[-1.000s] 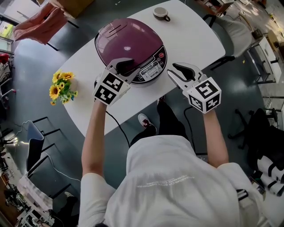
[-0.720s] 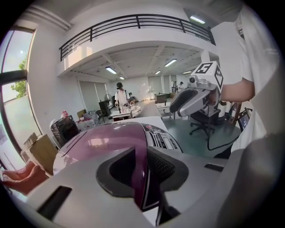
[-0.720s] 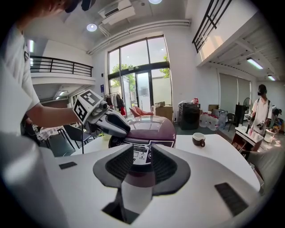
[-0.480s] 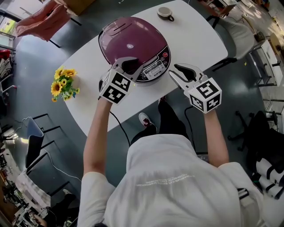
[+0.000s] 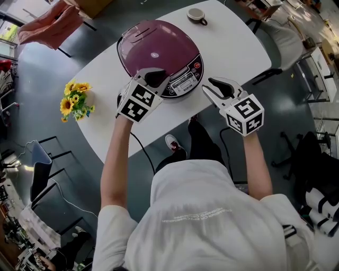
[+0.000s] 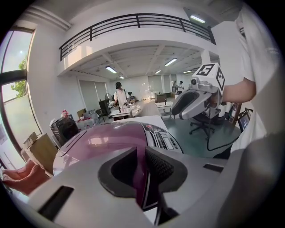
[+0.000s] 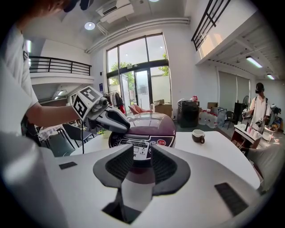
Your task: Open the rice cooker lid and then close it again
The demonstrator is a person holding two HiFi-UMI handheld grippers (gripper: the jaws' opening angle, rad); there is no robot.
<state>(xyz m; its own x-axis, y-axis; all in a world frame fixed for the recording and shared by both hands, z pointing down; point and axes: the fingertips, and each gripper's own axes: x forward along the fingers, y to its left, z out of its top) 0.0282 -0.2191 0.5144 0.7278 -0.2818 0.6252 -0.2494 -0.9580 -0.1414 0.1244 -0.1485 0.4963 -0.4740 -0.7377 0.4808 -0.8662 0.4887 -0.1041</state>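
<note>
From the head view, a purple rice cooker (image 5: 156,53) sits in the middle of a white table (image 5: 233,42). Its lid (image 5: 153,50) is shut. The left gripper (image 5: 151,78) hangs over the front edge of the lid, just above the button panel (image 5: 183,83). The right gripper (image 5: 216,87) is just off to the cooker's right, near the table's edge, not touching it. A small cup (image 5: 197,16) stands at the far end of the table. Yellow flowers (image 5: 74,100) are off to the left.

In the left gripper view, the left gripper (image 6: 141,153) is closing its jaws, and only a thin gap is left. The purple lid (image 6: 102,142) shows through the gap, and the pads do not press on it.

In the right gripper view, the right gripper (image 7: 142,156) has its jaws about half apart with nothing between them. The rice cooker (image 7: 149,124) is straight ahead, and the cup (image 7: 198,136) stands to its right.
</note>
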